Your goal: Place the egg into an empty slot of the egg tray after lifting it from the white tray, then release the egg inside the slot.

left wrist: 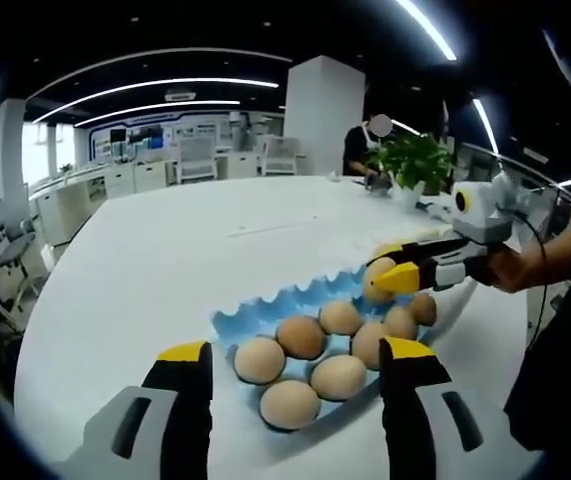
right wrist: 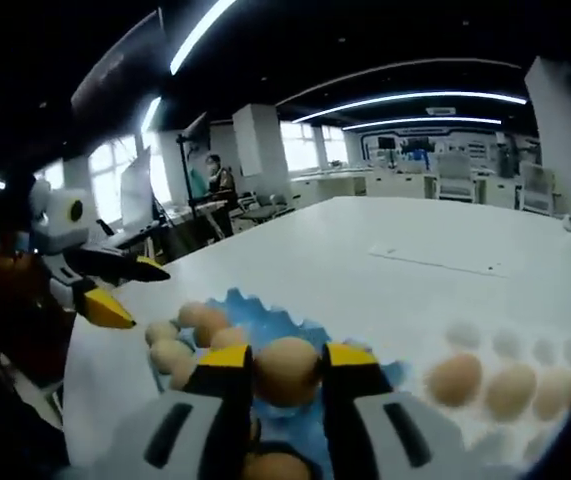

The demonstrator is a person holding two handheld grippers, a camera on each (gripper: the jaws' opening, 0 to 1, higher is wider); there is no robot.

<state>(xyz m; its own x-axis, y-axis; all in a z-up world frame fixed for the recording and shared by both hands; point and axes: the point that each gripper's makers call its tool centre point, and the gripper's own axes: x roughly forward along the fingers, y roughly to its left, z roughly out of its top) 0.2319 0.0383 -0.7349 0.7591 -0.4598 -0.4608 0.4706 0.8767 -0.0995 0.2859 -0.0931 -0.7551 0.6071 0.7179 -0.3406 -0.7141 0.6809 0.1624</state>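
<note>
The white tabletop (left wrist: 165, 250) is the biggest thing here, a broad pale surface running back toward the office desks. Everything that matters sits around the blue egg tray (left wrist: 255, 315), so I'll place things from it.

The blue egg tray lies near the front edge of the tabletop and already carries a cluster of brown eggs (left wrist: 310, 365). Beyond its far side, as the right gripper view looks, lies the white tray (right wrist: 525, 350), with three brown eggs (right wrist: 510, 385) left in a row and empty dimples beside them.

The left hand-held gripper (left wrist: 295, 365) hangs just short of the blue egg tray's near edge, its jaws spread wide with nothing between them. The right hand-held gripper (right wrist: 287, 370) is clamped on the egg (right wrist: 287, 368), which fills the gap between the yellow-tipped jaws.

That held egg is over the blue egg tray, by its far, scalloped edge in the left gripper view, clear of the eggs already seated. So the right gripper is the one at work, and the move ahead, I would judge, is downward and slightly toward the tray's middle, into a blue hollow that looks unfilled. Which slot lies directly beneath I cannot tell. The egg seems to sit with its long axis across the jaws, though that is hard to read.
</note>
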